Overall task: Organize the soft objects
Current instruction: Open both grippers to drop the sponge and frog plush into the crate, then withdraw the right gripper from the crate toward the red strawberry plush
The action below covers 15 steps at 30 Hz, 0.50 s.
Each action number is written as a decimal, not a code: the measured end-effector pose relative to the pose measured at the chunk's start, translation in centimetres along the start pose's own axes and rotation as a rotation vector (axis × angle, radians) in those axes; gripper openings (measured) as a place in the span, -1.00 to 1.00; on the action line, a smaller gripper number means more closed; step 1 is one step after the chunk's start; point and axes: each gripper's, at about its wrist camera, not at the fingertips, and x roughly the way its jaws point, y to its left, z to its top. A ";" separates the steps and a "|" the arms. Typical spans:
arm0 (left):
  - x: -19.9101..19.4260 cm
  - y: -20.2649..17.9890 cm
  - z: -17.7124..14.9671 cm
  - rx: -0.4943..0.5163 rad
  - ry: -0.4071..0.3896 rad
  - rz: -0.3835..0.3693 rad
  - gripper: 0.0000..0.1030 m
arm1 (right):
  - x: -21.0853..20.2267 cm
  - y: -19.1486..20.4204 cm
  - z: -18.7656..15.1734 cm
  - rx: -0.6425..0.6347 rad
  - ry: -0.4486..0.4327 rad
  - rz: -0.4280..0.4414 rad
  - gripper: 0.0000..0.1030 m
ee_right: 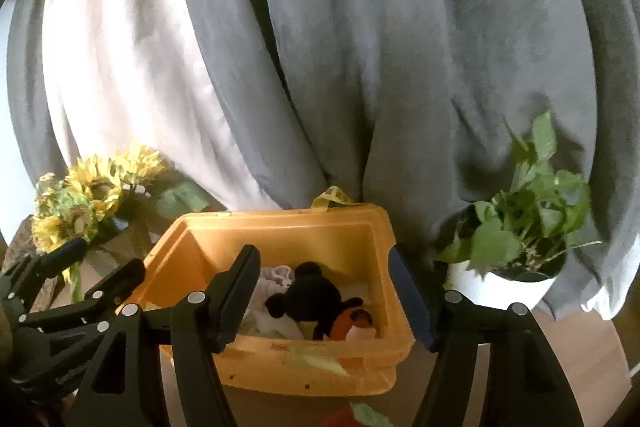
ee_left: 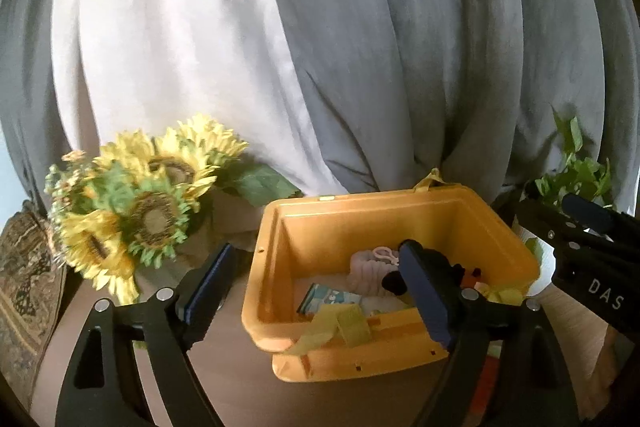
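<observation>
Both grippers, left (ee_left: 316, 291) and right (ee_right: 324, 297), we noted gaping and empty above the yellow bin (ee_right: 280, 227), where the black plush toy (ee_right: 312, 297) lay between our right claw's fingers, nearer that hand.

Brown bench (ee_left: 224, 367), yellow plastic bin (ee_left: 376, 227) standing on it, sunflower bouquet (ee_left: 132, 207) to its left, white potted plant (ee_right: 520, 227) to its right, patterned cloth (ee_left: 24, 287) at the far left edge
</observation>
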 end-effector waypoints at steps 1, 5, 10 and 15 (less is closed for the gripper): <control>-0.5 0.0 -0.1 -0.005 -0.002 0.001 0.66 | -0.6 0.0 0.0 0.002 -0.005 0.000 0.31; -2.0 -0.1 -0.4 -0.015 0.004 0.011 0.68 | -2.1 -0.3 -0.3 0.005 -0.015 -0.003 0.31; -3.6 -0.4 -1.2 -0.022 0.009 0.028 0.69 | -3.5 -0.6 -1.1 0.009 -0.012 -0.004 0.31; -4.7 -0.8 -2.3 -0.023 0.018 0.042 0.73 | -4.6 -0.8 -2.3 0.008 0.003 -0.004 0.31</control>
